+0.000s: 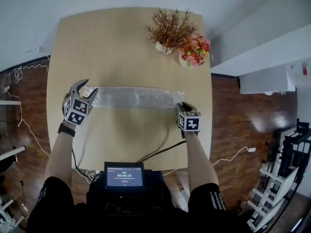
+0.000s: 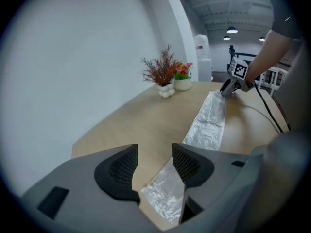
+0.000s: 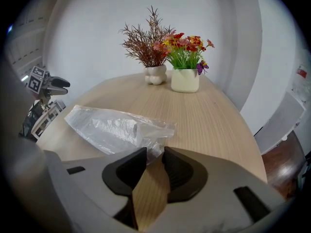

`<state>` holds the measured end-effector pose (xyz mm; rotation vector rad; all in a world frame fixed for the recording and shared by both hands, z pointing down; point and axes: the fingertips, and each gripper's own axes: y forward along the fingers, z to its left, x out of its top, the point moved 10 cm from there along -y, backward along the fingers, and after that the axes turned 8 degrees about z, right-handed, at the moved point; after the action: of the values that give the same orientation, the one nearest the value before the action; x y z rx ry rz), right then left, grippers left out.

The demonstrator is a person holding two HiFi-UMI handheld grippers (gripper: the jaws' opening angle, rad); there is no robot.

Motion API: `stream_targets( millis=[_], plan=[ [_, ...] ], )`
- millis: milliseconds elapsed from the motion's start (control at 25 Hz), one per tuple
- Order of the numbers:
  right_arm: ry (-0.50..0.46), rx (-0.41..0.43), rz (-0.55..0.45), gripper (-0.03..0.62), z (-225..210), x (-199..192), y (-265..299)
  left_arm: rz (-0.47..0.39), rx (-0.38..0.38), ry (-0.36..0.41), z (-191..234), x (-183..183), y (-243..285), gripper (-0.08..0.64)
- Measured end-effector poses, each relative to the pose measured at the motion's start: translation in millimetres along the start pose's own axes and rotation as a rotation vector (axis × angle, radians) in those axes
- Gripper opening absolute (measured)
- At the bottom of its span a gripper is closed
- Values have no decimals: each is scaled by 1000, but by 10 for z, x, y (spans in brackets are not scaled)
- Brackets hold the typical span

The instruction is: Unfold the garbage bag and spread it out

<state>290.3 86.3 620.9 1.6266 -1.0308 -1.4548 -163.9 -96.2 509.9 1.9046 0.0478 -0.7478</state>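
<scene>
On the left, the left gripper [image 1: 90, 86] is up off the table [image 1: 121, 38] with its fingers clearly apart and nothing pinched. Its own view shows bare wood through the gap, and the left end of the garbage bag [image 1: 133, 97] lies just under the tips. The bag is a long, narrow, see-through strip running straight across the middle of the table from one gripper to the other. It lies flat but looks folded lengthwise, so I'd say it's pulled out to full length and not yet opened sideways. Having one tool at each end makes sense, since you can tension the strip and stop it bunching up. Over on the right, the right gripper [image 1: 181, 105] sits low at the other end, angled down, fingers a little apart with tabletop showing between them. The crumpled bag end is right at the tips, and honestly I can't say for sure whether a bit of film touches a pad there. My guess is it's parked there to pin that end. The dried twigs [image 1: 169, 28] and the flowers [image 1: 194, 50] stand at the far right edge, well apart from the bag, so there's room to spread it that way.
</scene>
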Motion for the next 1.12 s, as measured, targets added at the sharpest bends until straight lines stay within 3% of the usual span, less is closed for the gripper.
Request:
stream_targets(
  millis=[360,680,1120],
  plan=[
    [14,17,-9,141,12,6,-22,-126,-145,173,-483,766,278,229],
    [20,24,-3,141,-6,-26,-1,-201,-278,252,-953,1450,522,229],
    [25,55,-23,141,-4,13,-20,-225,-466,402,-1749,2096,900,229]
  ],
)
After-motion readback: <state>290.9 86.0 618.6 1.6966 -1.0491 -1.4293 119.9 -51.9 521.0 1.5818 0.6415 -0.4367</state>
